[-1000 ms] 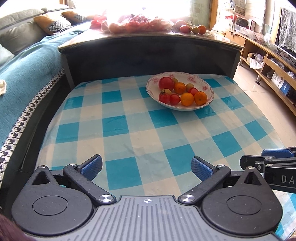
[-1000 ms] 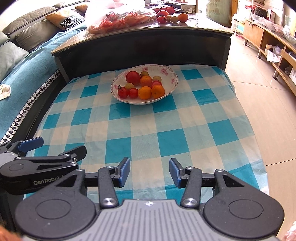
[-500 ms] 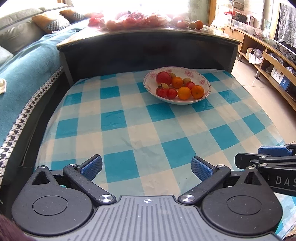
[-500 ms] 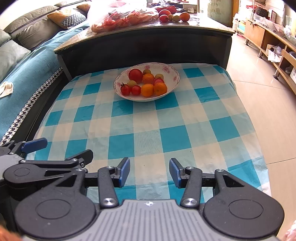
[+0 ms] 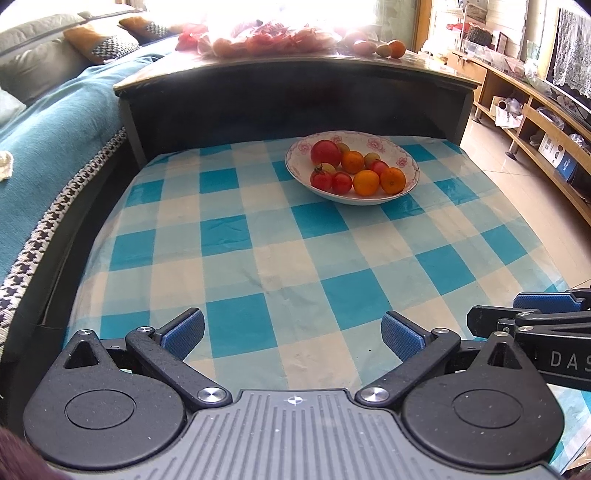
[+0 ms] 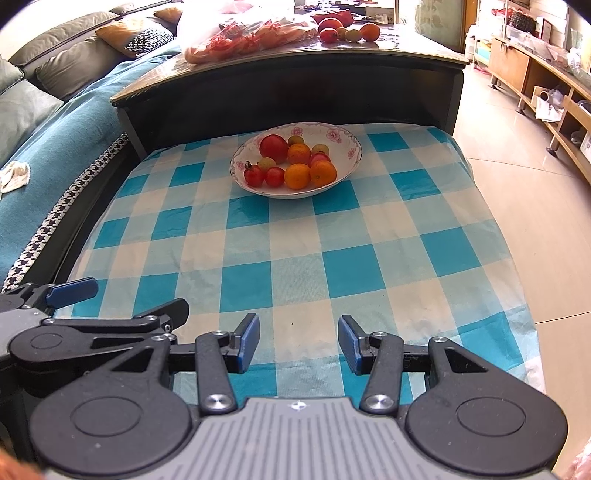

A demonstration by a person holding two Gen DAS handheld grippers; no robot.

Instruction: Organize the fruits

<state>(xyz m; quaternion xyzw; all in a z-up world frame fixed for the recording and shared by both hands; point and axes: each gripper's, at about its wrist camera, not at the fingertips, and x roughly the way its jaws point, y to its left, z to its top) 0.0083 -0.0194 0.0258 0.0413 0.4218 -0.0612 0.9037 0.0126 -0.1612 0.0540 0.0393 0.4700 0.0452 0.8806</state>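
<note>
A white floral bowl [image 5: 402,153] [image 6: 347,144] sits at the far side of a blue-and-white checked cloth [image 5: 258,236] [image 6: 295,240]. It holds a large red tomato [image 5: 325,152] [image 6: 273,147], small tomatoes [image 5: 320,179] [image 6: 254,174], oranges [image 5: 366,182] [image 6: 297,176] and small pale fruits. My left gripper [image 5: 291,334] is open and empty near the front edge. My right gripper [image 6: 298,343] is open and empty beside it.
A dark raised table [image 5: 295,70] [image 6: 295,59] stands behind the cloth with a bag of fruit [image 6: 251,33] and loose fruits [image 6: 351,31]. A teal sofa [image 5: 44,129] lies left. Tiled floor [image 6: 517,140] and wooden shelving [image 5: 535,110] lie right.
Both grippers have drawn back slightly from the bowl, which appears a little farther away. Both stay open and empty.
</note>
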